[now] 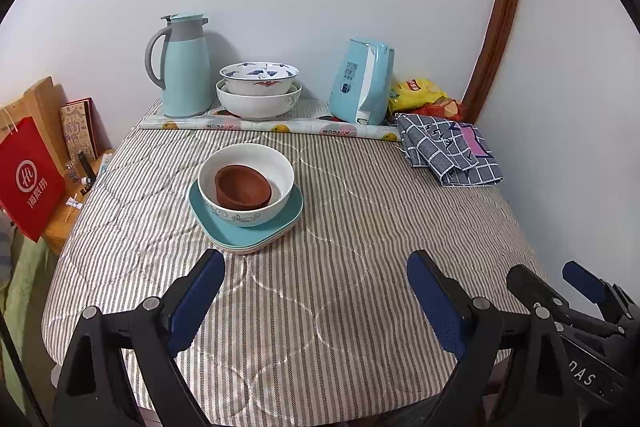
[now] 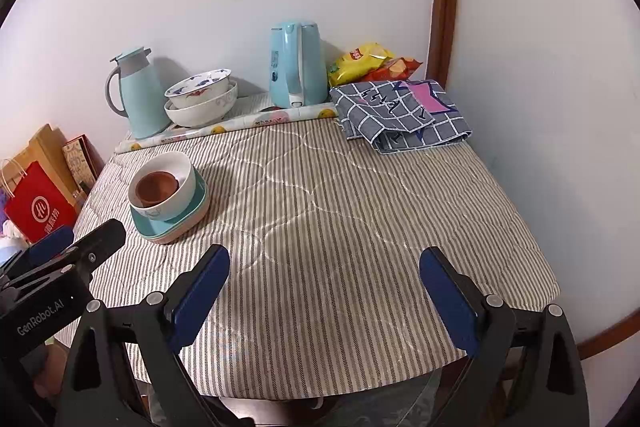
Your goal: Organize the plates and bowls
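Between my left gripper (image 1: 316, 291) fingers, which stand wide apart with nothing in them, I look straight up the striped table cover (image 1: 360, 247) at the near stack. It lies just ahead and slightly left of that gripper's centre line: a teal plate (image 1: 256, 233) with another paler plate under it, a white bowl (image 1: 246, 183) on top, and a brown bowl (image 1: 242, 187) nested inside the white one, tilted a little. My right gripper (image 2: 324, 287) is also spread and empty, and from its camera the same stack (image 2: 168, 195) sits well off to the left, past the left gripper's body. So I judge the left hand the nearer and better lined up for the next reach.

The plates are squarish with rounded corners, one corner pointing toward me, so no long axis matters; the bowl rims are the grip lines.

Farther back, against the wall, a second stack waits: a patterned bowl (image 1: 259, 77) inside a larger white bowl (image 1: 258, 103), touching or nearly touching the teal thermos jug (image 1: 184, 67) on its left. A kettle (image 1: 362, 83) stands well apart on its right, and a checked cloth (image 1: 448, 151) lies at the right edge.

Open cover spans the middle and right of the table, giving plenty of room to set things down. On the left the stack is near the table's edge.
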